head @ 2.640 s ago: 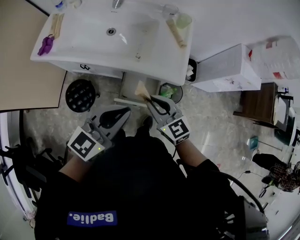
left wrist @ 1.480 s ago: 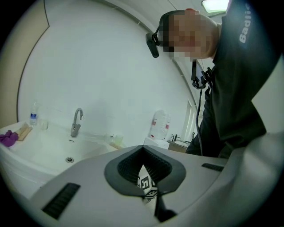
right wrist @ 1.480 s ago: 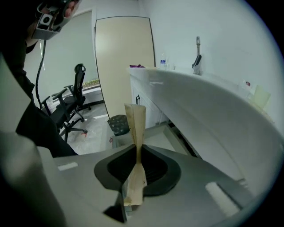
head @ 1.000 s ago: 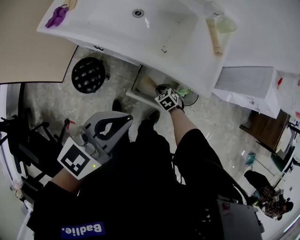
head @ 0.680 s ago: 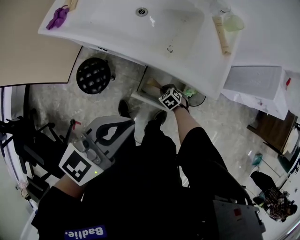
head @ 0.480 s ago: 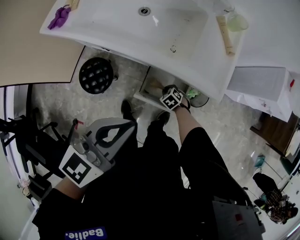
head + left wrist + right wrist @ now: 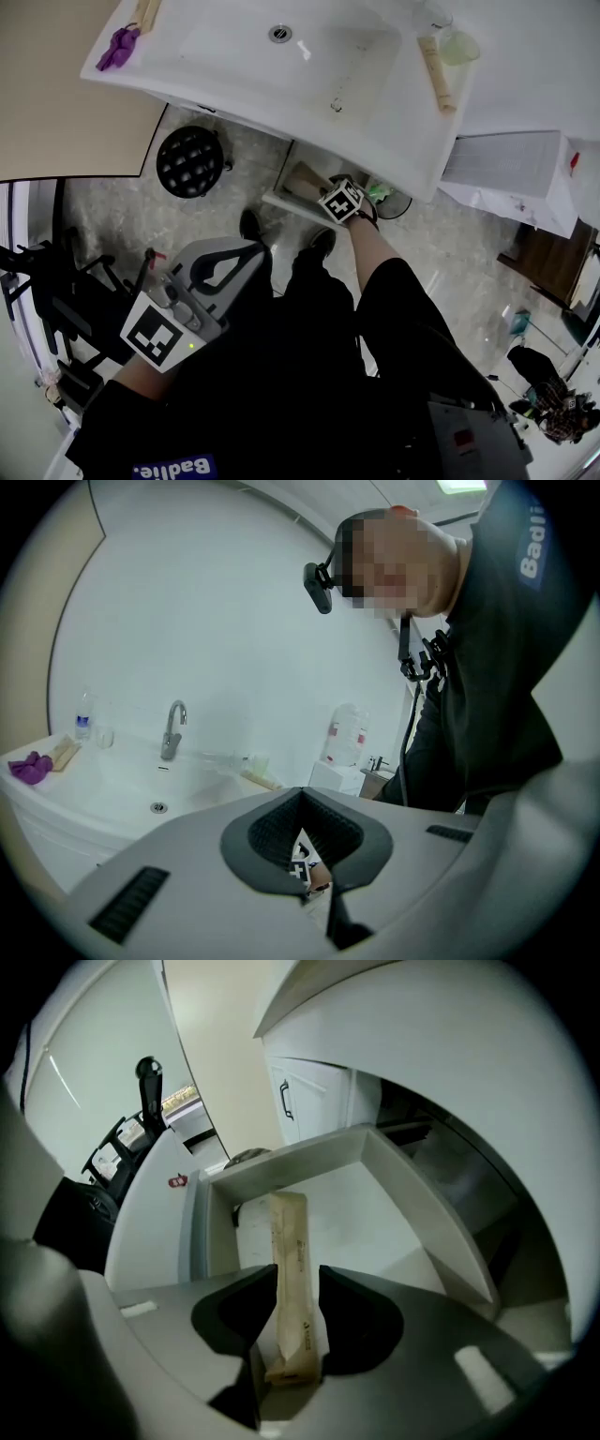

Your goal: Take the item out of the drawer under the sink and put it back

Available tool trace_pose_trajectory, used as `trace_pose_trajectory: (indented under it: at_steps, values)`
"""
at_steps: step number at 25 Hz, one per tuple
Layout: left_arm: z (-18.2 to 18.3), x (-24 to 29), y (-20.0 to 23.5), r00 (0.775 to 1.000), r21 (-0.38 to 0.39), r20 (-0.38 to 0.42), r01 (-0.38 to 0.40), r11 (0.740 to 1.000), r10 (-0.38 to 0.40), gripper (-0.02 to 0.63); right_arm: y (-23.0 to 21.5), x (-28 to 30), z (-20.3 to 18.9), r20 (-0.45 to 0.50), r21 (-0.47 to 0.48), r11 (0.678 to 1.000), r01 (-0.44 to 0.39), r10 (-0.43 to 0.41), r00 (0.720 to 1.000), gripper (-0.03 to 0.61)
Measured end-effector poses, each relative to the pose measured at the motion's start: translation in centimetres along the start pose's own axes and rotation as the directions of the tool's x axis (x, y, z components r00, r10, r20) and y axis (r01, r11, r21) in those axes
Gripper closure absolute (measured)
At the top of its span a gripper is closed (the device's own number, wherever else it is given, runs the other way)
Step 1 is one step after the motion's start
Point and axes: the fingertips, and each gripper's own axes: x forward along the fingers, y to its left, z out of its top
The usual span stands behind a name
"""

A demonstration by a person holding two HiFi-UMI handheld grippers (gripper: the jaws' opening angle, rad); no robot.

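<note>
The white drawer (image 7: 291, 1160) stands pulled out under the sink (image 7: 234, 66). A long beige packet (image 7: 289, 1241) lies in it lengthwise, its near end between the jaws of my right gripper (image 7: 298, 1281). Those jaws have just been opening, and a narrow gap shows beside the packet, so they stand open round it. In the head view the right gripper's marker cube (image 7: 340, 201) sits over the drawer (image 7: 279, 198), with the packet (image 7: 305, 176) just past it. My left gripper (image 7: 255, 248) hangs near my knee, away from the drawer, shut and empty; its tips (image 7: 315, 889) meet.
A black round stool (image 7: 189, 161) stands left of the drawer, and a small bin with green contents (image 7: 380, 191) to its right. A white box (image 7: 506, 159) sits further right. A purple item (image 7: 117, 45) and a wooden brush (image 7: 435, 70) lie on the sink rim.
My right gripper has sunk a little toward the drawer with the packet. The left gripper has stayed where it was.
</note>
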Motion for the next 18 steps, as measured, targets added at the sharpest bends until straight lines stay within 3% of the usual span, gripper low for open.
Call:
trace_pose_trajectory:
  at_steps: [4,11,15,18]
  values:
    - [1.3,-0.3,-0.6,1.0,0.01,0.027,0.002,1.0,-0.003,0.609,-0.1,-3.8,0.6,0.082,0.068,0.998,0.016,-0.022,0.996,0.469]
    - [3.3,0.1,-2.8,0.996,0.014,0.081,0.045,0.999,-0.046,0.609,2.2,-13.8,1.4,0.221,0.068,0.997,0.023,-0.038,0.974,0.469]
    - [4.8,1.0,-4.1,0.991,0.02,0.102,0.088,0.996,-0.09,0.609,4.3,-19.3,2.0,0.325,0.117,0.993,-0.02,-0.019,0.946,0.479]
    - [6.1,1.3,-4.7,0.987,0.029,0.115,0.113,0.993,-0.116,0.609,5.3,-23.3,3.1,0.422,0.188,0.981,-0.048,-0.037,0.906,0.497]
